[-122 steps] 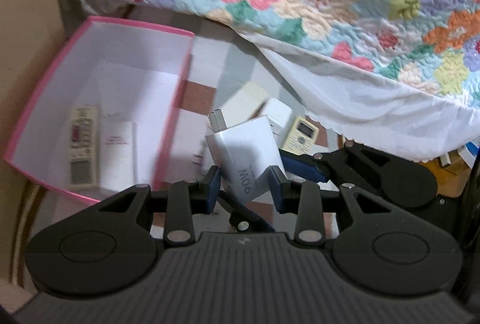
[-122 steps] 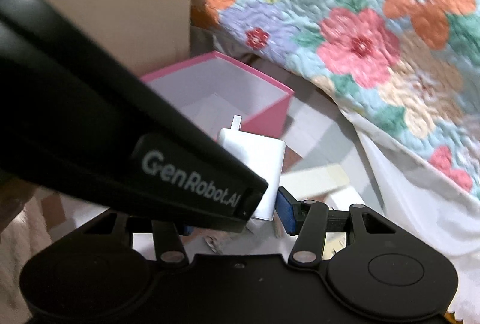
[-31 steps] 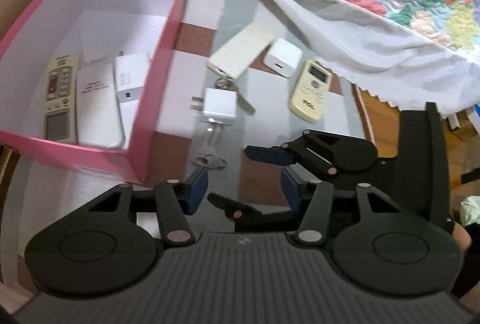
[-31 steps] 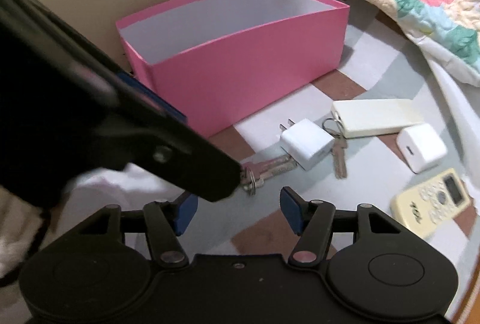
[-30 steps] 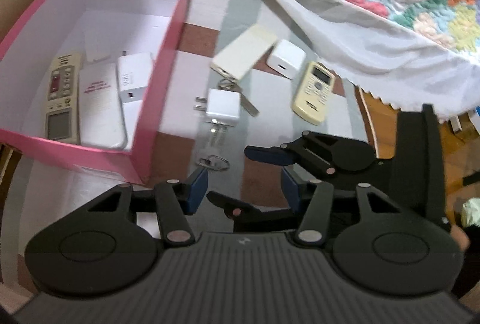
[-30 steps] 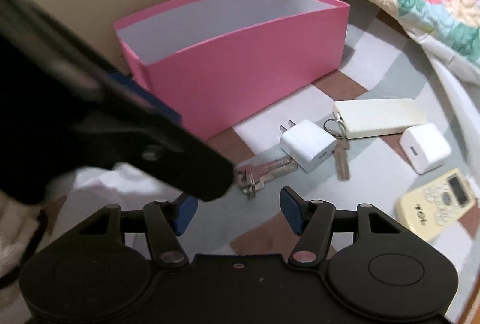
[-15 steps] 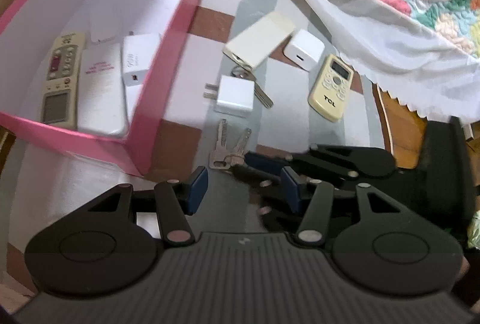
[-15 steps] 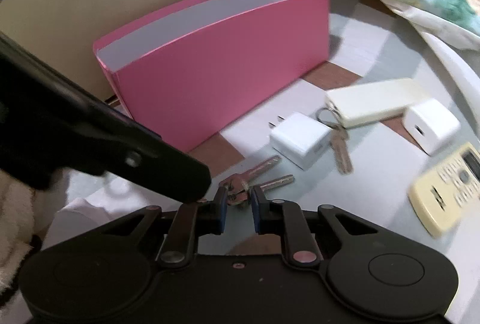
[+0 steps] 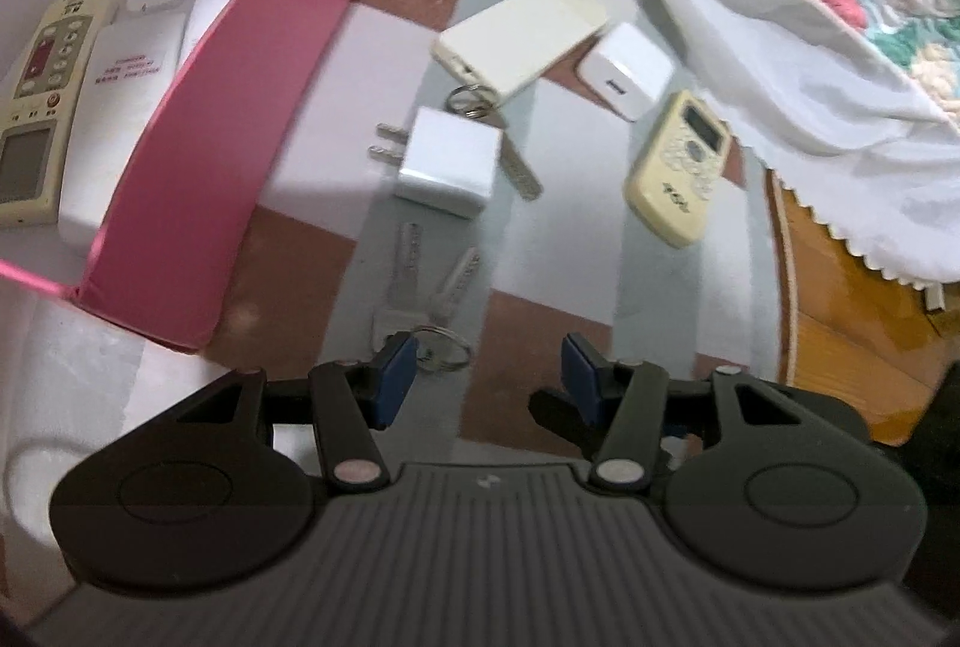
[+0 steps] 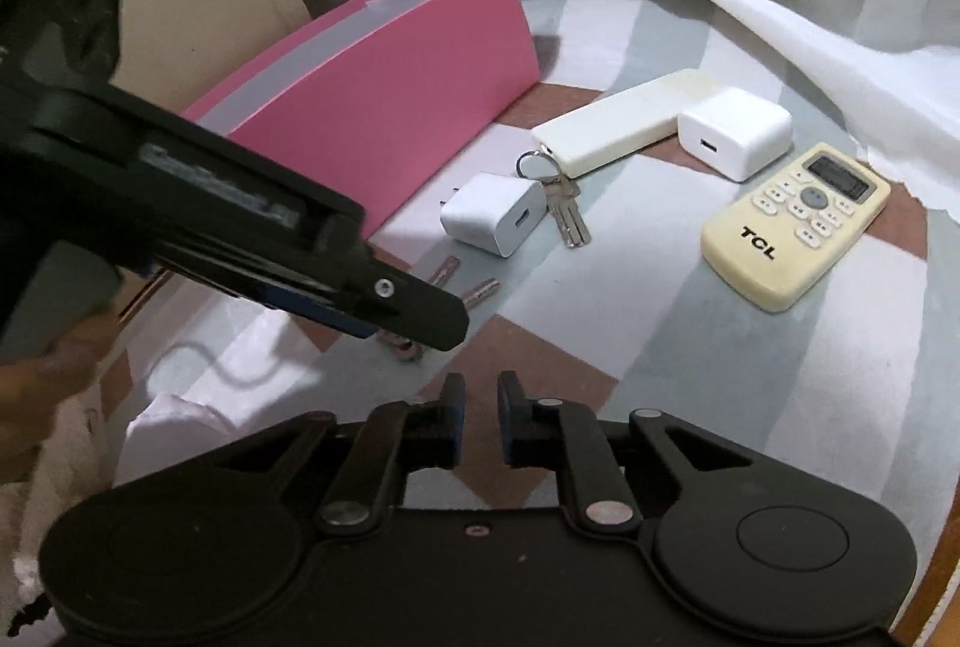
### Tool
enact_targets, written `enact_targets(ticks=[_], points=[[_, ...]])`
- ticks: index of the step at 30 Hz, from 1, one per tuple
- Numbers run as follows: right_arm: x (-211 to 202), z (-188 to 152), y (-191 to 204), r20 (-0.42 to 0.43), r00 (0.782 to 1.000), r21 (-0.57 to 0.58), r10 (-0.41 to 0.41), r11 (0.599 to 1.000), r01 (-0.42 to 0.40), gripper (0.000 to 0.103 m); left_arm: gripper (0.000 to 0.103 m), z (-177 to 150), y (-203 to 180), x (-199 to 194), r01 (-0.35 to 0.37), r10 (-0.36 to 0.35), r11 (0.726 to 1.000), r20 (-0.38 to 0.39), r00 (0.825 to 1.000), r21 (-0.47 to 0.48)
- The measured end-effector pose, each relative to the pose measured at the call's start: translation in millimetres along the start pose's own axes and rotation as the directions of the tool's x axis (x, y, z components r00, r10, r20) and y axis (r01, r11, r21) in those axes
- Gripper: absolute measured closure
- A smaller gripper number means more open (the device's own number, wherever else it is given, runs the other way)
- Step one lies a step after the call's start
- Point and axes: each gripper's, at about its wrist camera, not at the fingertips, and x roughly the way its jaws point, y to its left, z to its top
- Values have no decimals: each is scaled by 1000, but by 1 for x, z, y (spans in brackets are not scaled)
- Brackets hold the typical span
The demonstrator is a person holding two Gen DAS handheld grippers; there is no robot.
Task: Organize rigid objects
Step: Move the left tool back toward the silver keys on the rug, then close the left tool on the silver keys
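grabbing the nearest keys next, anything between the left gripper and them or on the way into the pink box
Nothing visible lies between the left gripper and the keys; its open jaws hover at their ring. Toward the pink box only its near wall intervenes, so lift them over.

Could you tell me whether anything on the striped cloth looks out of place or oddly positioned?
One key is half tucked under the white plug adapter, its ring against the cream power bank. Nothing looks damaged or spilled.
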Motion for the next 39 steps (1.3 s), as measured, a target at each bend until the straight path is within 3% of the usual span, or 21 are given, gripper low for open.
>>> enact_targets(ticks=[2, 4, 6, 7, 11, 14, 18, 20, 28, 32, 39], points=[[2, 0, 3, -3, 1000, -24, 3, 1000, -3, 74, 54, -2, 3, 6, -17, 17, 1000, -1, 1000, -8], [8, 1, 7, -9, 1000, -47, 13, 999, -13, 70, 63, -3, 5, 7, -37, 37, 999, 10, 999, -7], [12, 3, 11, -7, 1000, -66, 21, 998, -22, 68, 86, -2, 6, 6, -68, 68, 998, 15, 998, 5], [15, 4, 14, -9, 1000, -75, 21, 997, -22, 67, 91, -2, 7, 5, -75, 75, 997, 19, 997, 9], [26, 6, 26, -17, 1000, -152, -3, 988, 0, 61, 100, 0, 13, 5, -58, 58, 998, 5, 998, -13], [34, 11, 35, -16, 1000, -197, -9, 980, 5, 53, 101, 0, 13, 7, -56, 56, 998, -3, 998, -6], [44, 15, 45, -4, 1000, -243, -20, 970, 19, 53, 101, 0, 13, 6, -53, 53, 999, -3, 999, -1], [45, 14, 48, -3, 1000, -254, -24, 967, 23, 70, 101, 1, 15, 6, -32, 31, 999, -11, 999, -13], [33, 11, 43, -38, 999, -139, 4, 990, -10, 74, 101, -3, 3, 6, -27, 28, 999, -76, 997, 17], [24, 6, 47, -50, 999, -113, -14, 994, 8, 73, 101, -6, 1, 4, 14, -13, 1000, -107, 994, 3], [3, 3, 49, -27, 999, -90, -21, 996, 18, 73, 101, -8, -15, -13, 15, -10, 999, -95, 995, 47]])
